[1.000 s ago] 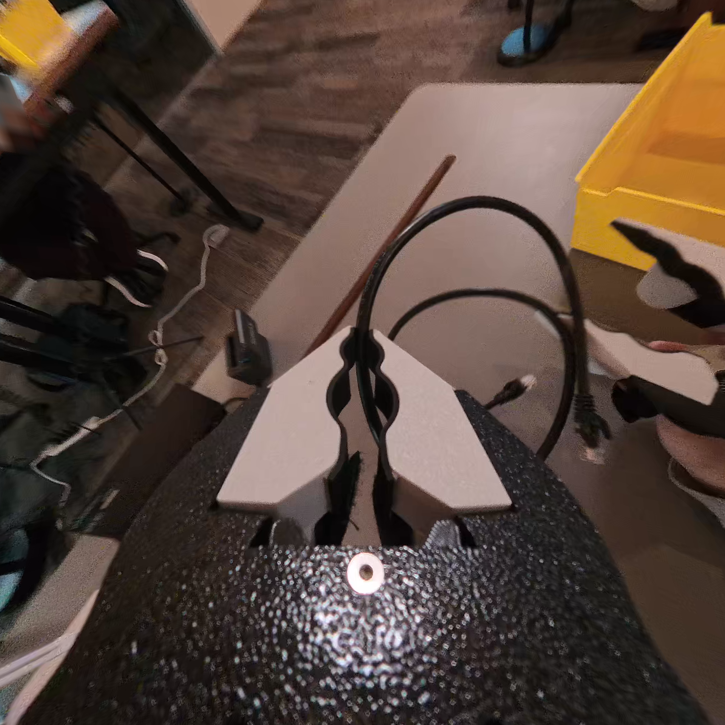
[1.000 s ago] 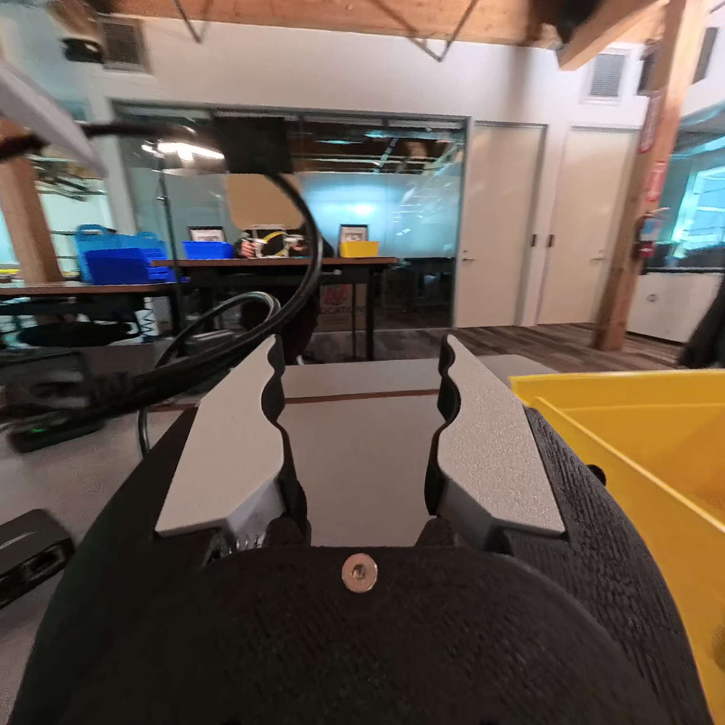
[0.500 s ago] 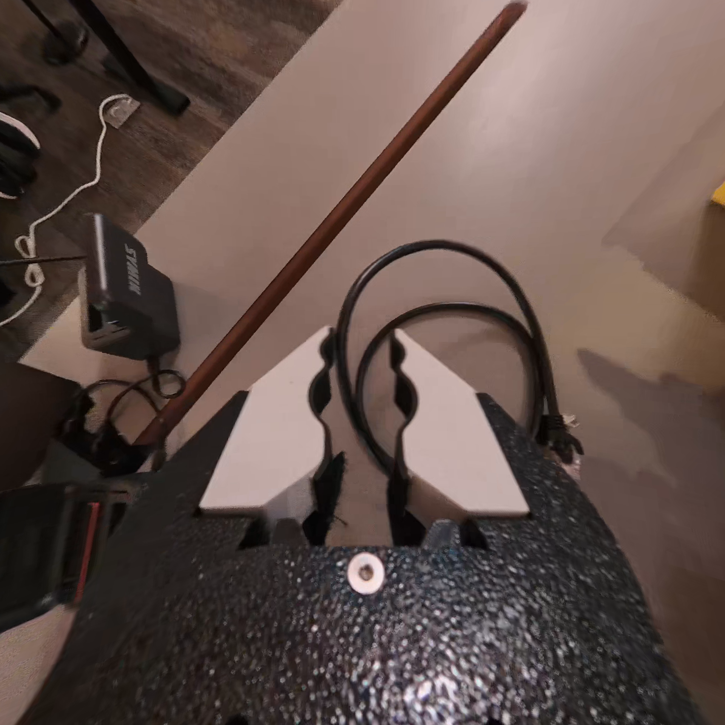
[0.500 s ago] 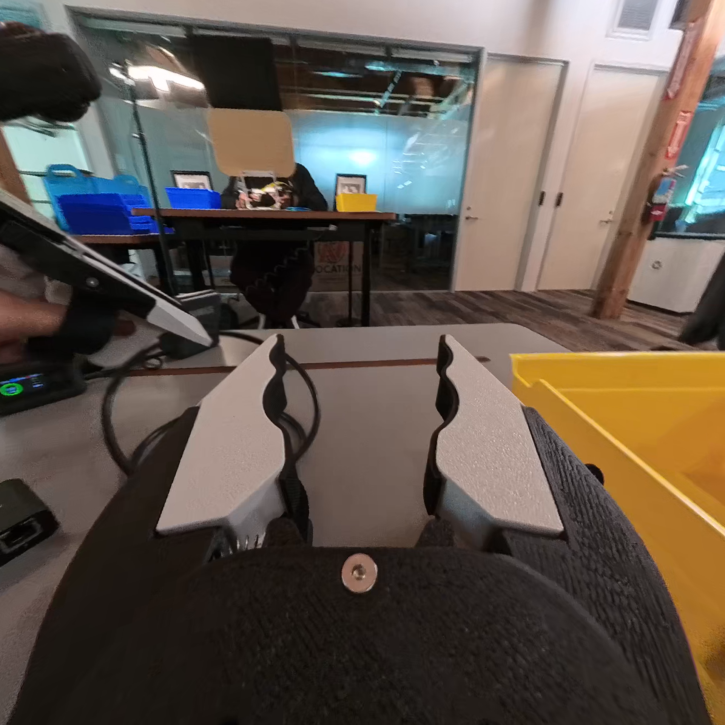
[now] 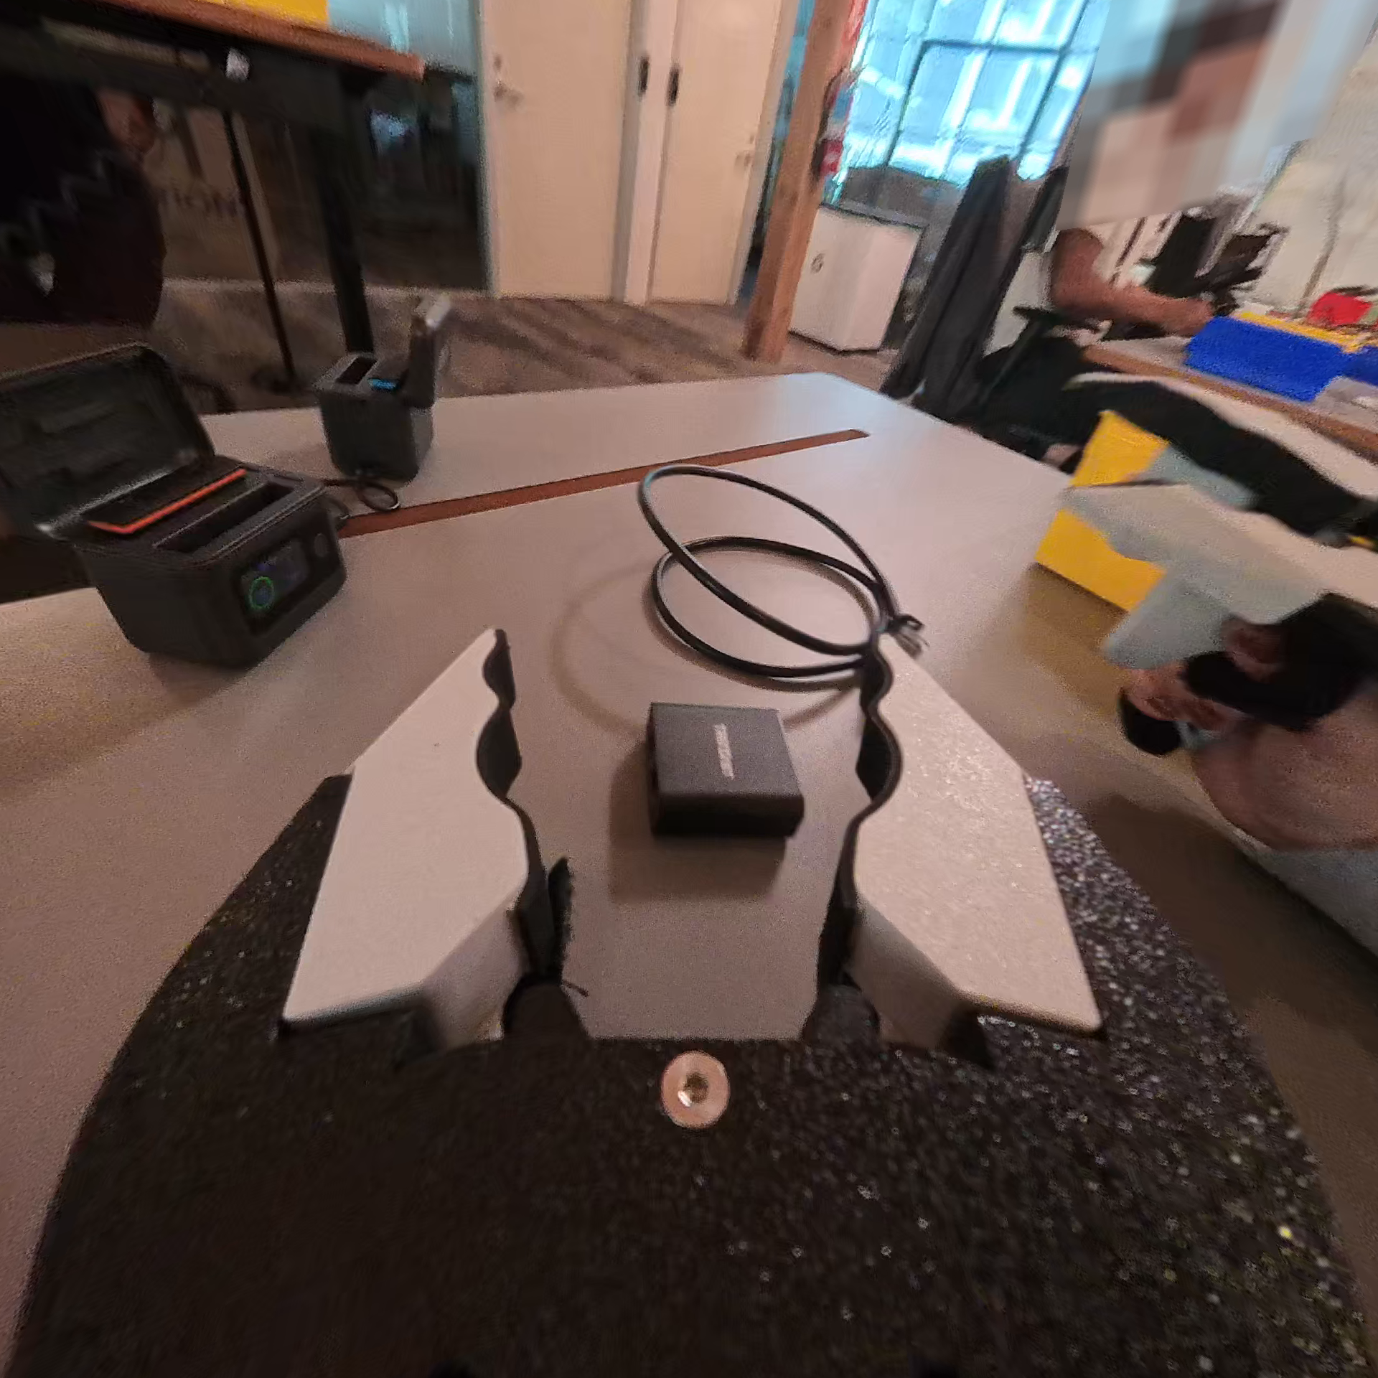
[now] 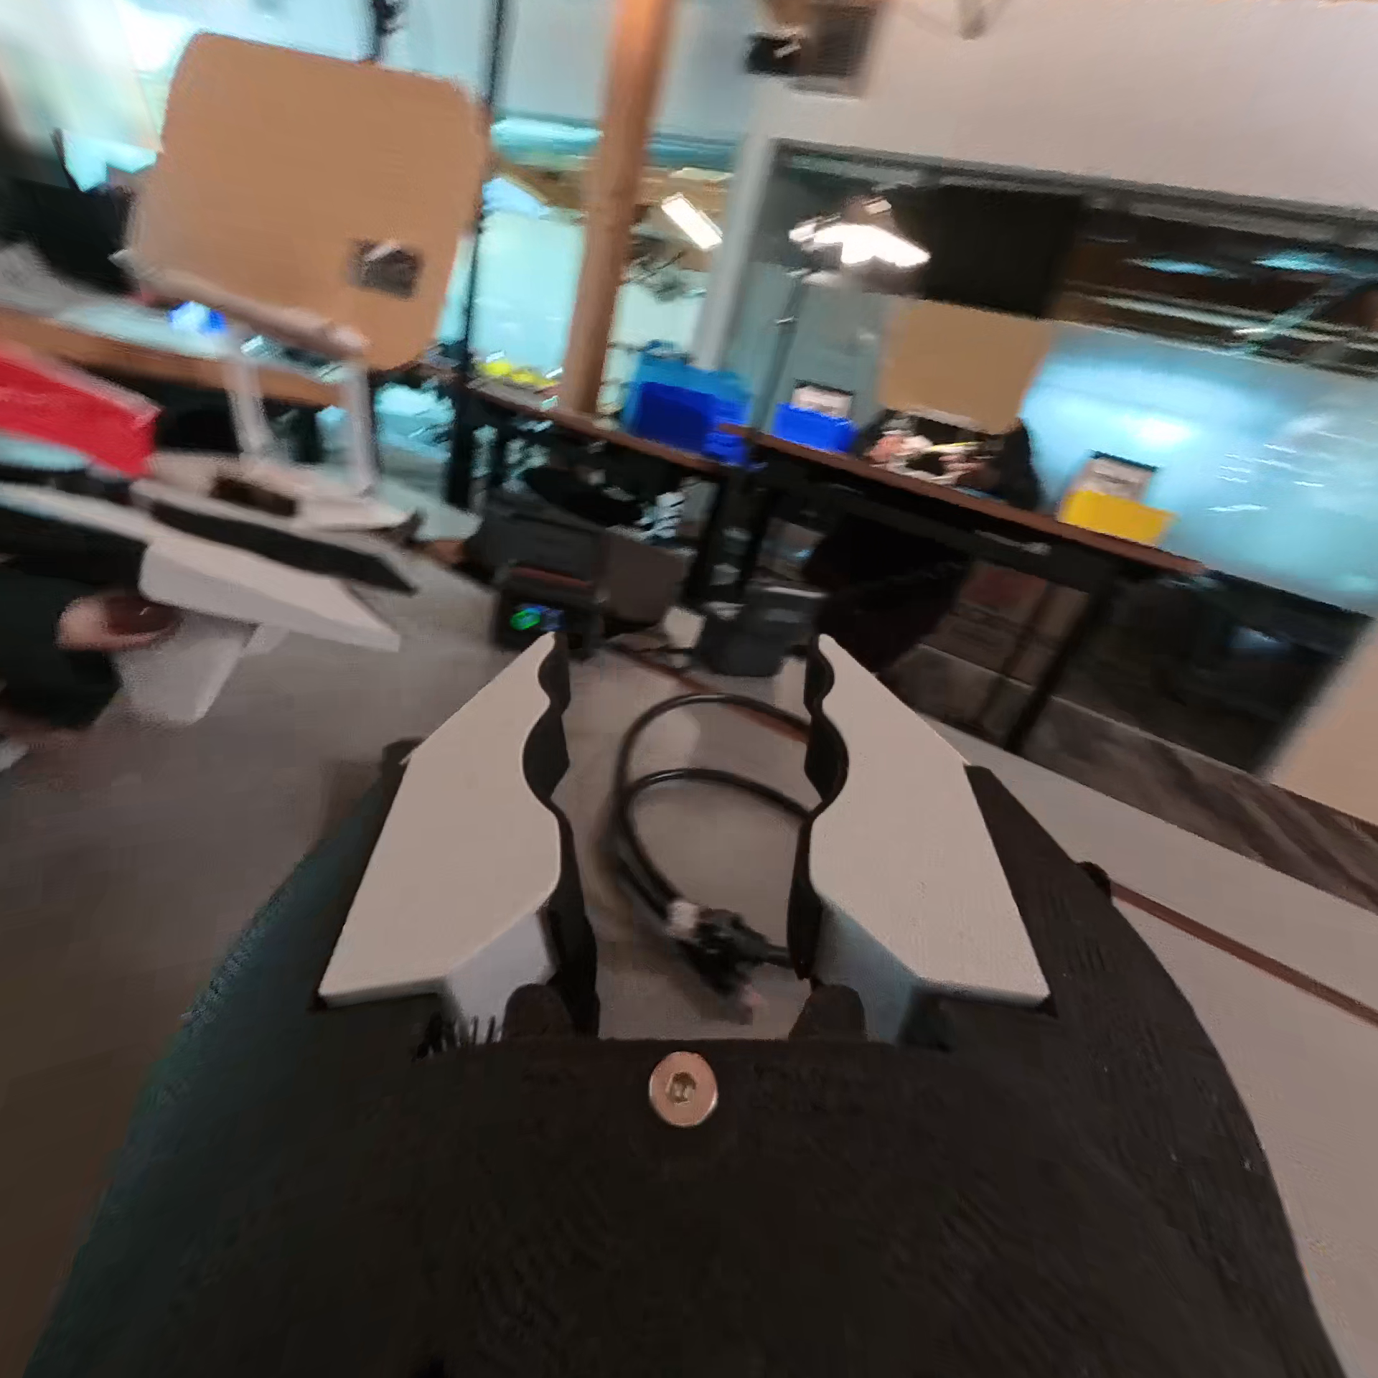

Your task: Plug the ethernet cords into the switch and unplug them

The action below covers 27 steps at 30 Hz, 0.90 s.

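Note:
The switch [image 5: 723, 775], a small black box, lies on the grey table [image 5: 186, 783] straight ahead of my left gripper [image 5: 690, 649], which is open and empty, its fingers either side of the box and short of it. The black ethernet cord [image 5: 760, 589] lies coiled just beyond the switch, with its plugs [image 5: 902, 626] free at the right. My right gripper [image 6: 686, 645] is open and empty above the same cord [image 6: 671, 805], whose plugs [image 6: 716, 939] lie between its fingers. Each gripper shows in the other's view, the right one [image 5: 1077, 447] and the left one [image 6: 373, 604].
A black charging case [image 5: 201, 552] with its lid open stands at the left of the table. A smaller black box [image 5: 373, 417] stands behind it. A yellow bin [image 5: 1096, 514] stands at the right. A brown seam [image 5: 596, 477] crosses the table. People sit at other tables beyond. It is some 7 cm from my left tips to the switch [image 5: 723, 775].
My left gripper let go of the cord, opened wide and swung round to face the switch. The cord now lies coiled on the table. My right gripper turned left over the cord.

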Motion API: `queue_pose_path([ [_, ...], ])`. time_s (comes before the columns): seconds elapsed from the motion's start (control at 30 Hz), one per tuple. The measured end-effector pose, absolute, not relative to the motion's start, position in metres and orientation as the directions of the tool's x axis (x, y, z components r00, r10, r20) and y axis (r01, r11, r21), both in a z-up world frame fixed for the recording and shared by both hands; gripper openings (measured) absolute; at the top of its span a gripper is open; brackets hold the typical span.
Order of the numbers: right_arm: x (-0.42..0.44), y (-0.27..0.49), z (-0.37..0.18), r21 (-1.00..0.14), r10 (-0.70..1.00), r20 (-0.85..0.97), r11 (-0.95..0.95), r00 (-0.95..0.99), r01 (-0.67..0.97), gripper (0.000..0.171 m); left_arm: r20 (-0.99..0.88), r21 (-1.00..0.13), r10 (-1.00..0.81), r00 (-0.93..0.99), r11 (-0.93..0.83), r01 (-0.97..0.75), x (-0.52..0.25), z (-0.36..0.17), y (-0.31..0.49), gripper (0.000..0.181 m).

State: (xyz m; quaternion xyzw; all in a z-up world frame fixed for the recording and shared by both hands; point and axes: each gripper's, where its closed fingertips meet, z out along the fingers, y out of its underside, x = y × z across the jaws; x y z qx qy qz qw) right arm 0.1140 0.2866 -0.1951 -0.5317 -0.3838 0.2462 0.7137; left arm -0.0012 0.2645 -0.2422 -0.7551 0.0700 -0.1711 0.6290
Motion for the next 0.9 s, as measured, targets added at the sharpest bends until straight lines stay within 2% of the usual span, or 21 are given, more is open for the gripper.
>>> queue_pose_path([
  [0.1, 0.085, 0.269, -0.219, -0.918, 0.803, 0.396, 0.351, 0.446, 0.184, 0.063, 0.043, -0.997, -0.405, 0.913, -0.069, 0.017, 0.006, -0.228, 0.241, 0.093],
  [0.17, 0.074, 0.26, -0.23, -0.912, 0.833, 0.407, 0.348, 0.374, 0.217, 0.063, -0.063, -0.998, -0.344, 0.937, -0.004, -0.069, -0.009, -0.224, 0.238, 0.095],
  [0.33, 0.054, 0.243, -0.265, -0.928, 0.946, 0.245, 0.166, 0.212, 0.332, 0.064, 0.032, -0.999, -0.336, 0.941, 0.002, 0.035, -0.025, -0.22, 0.246, 0.094],
  [0.47, 0.043, 0.243, -0.287, -0.896, 0.97, 0.124, 0.018, 0.211, 0.443, 0.076, 0.027, -1.0, -0.429, 0.903, -0.019, 0.021, -0.013, -0.223, 0.247, 0.09],
  [0.57, 0.038, 0.257, -0.303, -0.852, 0.955, 0.073, -0.09, 0.288, 0.516, 0.087, 0.06, -0.998, -0.505, 0.861, -0.039, 0.046, -0.005, -0.223, 0.245, 0.085],
  [0.67, 0.031, 0.265, -0.31, -0.829, 0.953, 0.037, -0.138, 0.299, 0.541, 0.088, 0.093, -0.996, -0.563, 0.821, -0.054, 0.075, -0.003, -0.222, 0.241, 0.085],
  [0.77, 0.022, 0.264, -0.317, -0.804, 0.963, -0.023, -0.178, 0.269, 0.568, 0.085, 0.047, -0.999, -0.589, 0.807, -0.038, 0.031, -0.005, -0.221, 0.236, 0.085],
  [0.9, 0.011, 0.263, -0.325, -0.767, 0.976, 0.004, -0.136, 0.217, 0.627, 0.083, 0.002, -1.0, -0.599, 0.801, -0.006, -0.002, -0.009, -0.217, 0.23, 0.083],
])
